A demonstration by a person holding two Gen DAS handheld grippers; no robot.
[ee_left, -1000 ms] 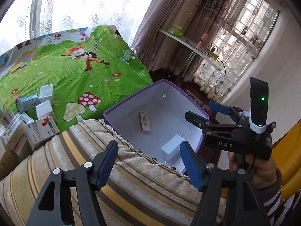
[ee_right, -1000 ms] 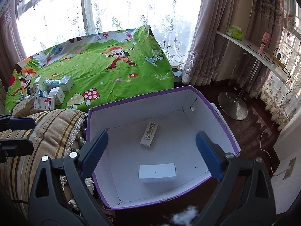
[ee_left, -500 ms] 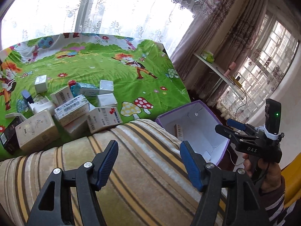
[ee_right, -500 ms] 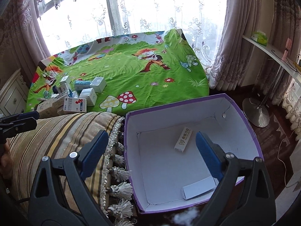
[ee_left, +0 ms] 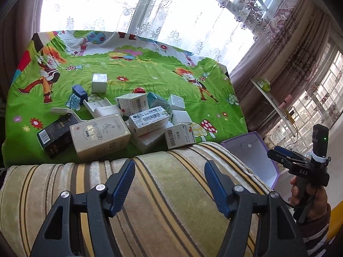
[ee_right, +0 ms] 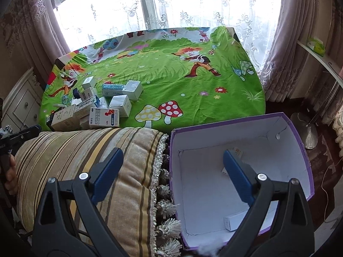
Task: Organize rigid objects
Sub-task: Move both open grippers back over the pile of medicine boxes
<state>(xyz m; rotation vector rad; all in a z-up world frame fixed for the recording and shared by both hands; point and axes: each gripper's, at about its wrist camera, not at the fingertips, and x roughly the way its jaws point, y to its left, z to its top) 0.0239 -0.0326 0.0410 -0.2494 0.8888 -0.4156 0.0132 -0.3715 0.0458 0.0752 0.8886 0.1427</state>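
Green cartoon bedsheet [ee_left: 150, 70] carries the heap of small cartons [ee_left: 120, 120] at 10 o'clock in the left wrist view. Left gripper [ee_left: 169, 184] gapes, jaws just eased inward slightly, nothing between, over striped cushion [ee_left: 160, 203]. Right gripper [ee_right: 171, 171] wide, empty. Purple-rimmed storage box [ee_right: 300, 150] at 4 o'clock holds two cartons [ee_right: 233, 222].

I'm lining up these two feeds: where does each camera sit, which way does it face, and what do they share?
Left wrist: on the left gripper, over the striped cushion, facing the heap of boxes; the right gripper and its hand show.
Right wrist: on the right gripper, facing the purple box; jaws open and empty.
Shared: green sheet, cushion, heap, purple box.
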